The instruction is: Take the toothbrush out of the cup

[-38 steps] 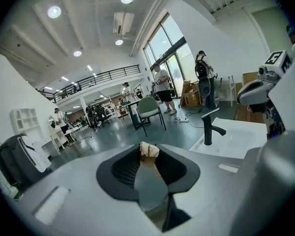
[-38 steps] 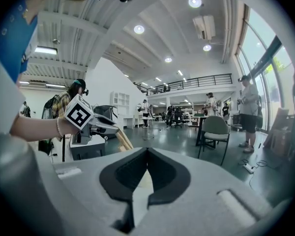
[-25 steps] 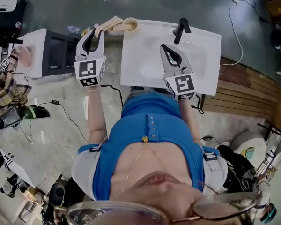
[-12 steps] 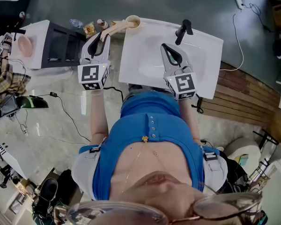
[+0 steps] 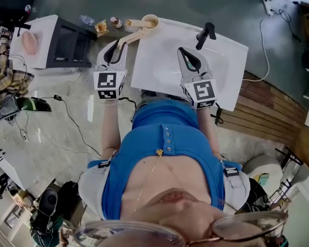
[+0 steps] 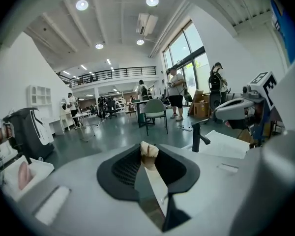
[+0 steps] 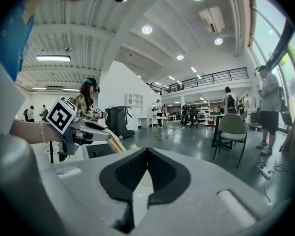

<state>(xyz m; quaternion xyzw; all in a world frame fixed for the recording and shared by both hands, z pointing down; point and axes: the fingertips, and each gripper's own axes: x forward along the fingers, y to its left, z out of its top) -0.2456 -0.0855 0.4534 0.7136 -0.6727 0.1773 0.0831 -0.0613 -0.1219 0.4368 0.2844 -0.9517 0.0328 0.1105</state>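
My left gripper is shut on a pale wooden toothbrush, which sticks out past the jaws toward the far right. It hangs over the floor just left of the white sink. The beige cup stands on the sink's far left corner, beyond the brush tip and apart from it. Another beige stick lies against the cup's left side. In the left gripper view the brush is pinched between the pads. My right gripper is over the basin, shut on nothing, its tips touching.
A black faucet rises at the sink's far edge. Left of the sink stands a black and white stand, with small bottles on the floor near it. Cables run over the floor at the left, and wooden decking lies to the right.
My left gripper has moved right and nearer to the person with the toothbrush, so the brush tip now lies below the cup. The right gripper has kept still.
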